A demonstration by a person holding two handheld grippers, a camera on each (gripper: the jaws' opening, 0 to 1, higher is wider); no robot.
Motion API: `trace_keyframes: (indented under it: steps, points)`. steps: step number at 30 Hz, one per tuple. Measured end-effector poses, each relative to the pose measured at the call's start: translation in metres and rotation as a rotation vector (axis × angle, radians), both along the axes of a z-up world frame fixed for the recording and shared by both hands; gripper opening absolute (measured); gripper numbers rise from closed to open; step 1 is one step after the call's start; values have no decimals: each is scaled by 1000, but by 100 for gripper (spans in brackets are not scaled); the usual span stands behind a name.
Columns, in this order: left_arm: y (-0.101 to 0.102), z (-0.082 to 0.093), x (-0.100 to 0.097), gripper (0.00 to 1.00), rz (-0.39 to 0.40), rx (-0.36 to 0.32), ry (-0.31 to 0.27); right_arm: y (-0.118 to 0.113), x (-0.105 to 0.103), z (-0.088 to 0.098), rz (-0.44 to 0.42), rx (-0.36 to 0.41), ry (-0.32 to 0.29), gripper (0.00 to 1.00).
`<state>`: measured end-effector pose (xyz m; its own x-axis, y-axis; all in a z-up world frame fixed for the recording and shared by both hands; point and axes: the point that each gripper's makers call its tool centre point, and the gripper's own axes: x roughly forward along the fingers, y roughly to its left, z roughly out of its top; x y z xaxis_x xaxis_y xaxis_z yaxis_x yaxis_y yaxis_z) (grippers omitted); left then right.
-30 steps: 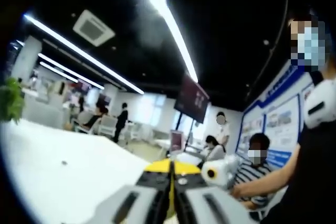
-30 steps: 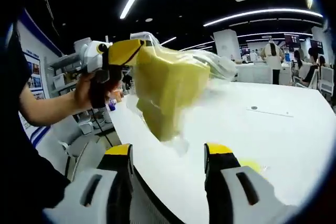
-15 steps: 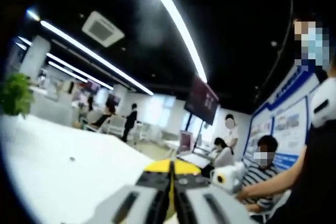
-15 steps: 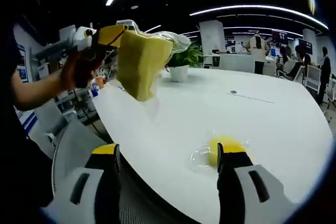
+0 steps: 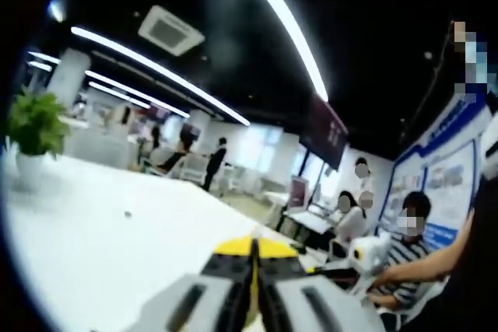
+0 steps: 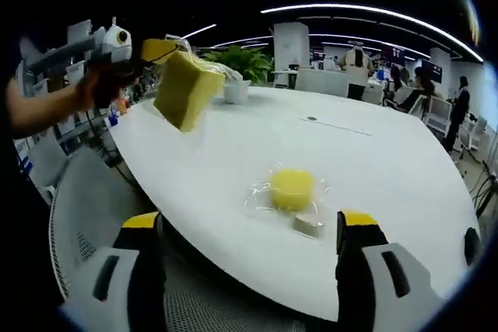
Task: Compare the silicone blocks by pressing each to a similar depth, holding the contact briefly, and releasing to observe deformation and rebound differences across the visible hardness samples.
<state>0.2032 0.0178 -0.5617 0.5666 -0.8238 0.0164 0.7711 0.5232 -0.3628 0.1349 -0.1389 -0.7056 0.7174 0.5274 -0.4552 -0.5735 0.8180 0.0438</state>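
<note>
Silicone block (image 6: 185, 89), bagged, hangs long axis tilted downward from our left gripper (image 6: 159, 50), pinched at its top. Our right gripper (image 6: 249, 227) is spread above the table (image 6: 405, 192), where a second yellow block (image 6: 292, 188) lies flat.

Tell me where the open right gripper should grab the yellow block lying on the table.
Grip the block across its two side faces, coming down from above. It lies flat and low in loose clear wrap, so I'd avoid the wrap's edges and the small pale piece beside it.

white table (image 6: 405, 176), bagged yellow block (image 6: 292, 189), potted plant (image 6: 235, 68)
</note>
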Motion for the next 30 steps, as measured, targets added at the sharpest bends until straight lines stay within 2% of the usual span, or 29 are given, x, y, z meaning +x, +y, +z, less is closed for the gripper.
trace_keyframes:
  steps: [4,9,14,19,22,26,29,30]
  points:
    - [4,-21,11,0,43,19,46,-8,-3,-11,-33,1,17,92]
    - [9,-48,22,0,88,67,86,-16,1,-19,-106,11,9,93]
    - [11,-66,28,0,101,94,116,-20,4,-23,-129,1,10,95]
    - [12,-82,35,0,123,87,162,-22,4,-30,-134,-15,23,94]
    - [13,-97,39,0,133,128,183,-24,4,-32,-134,-30,28,94]
    - [17,-110,45,0,154,169,184,-25,4,-34,-139,-35,34,94]
    - [22,-110,53,0,182,175,179,-26,4,-35,-144,-45,28,94]
    - [26,-112,59,0,201,212,151,-27,5,-36,-146,-48,28,94]
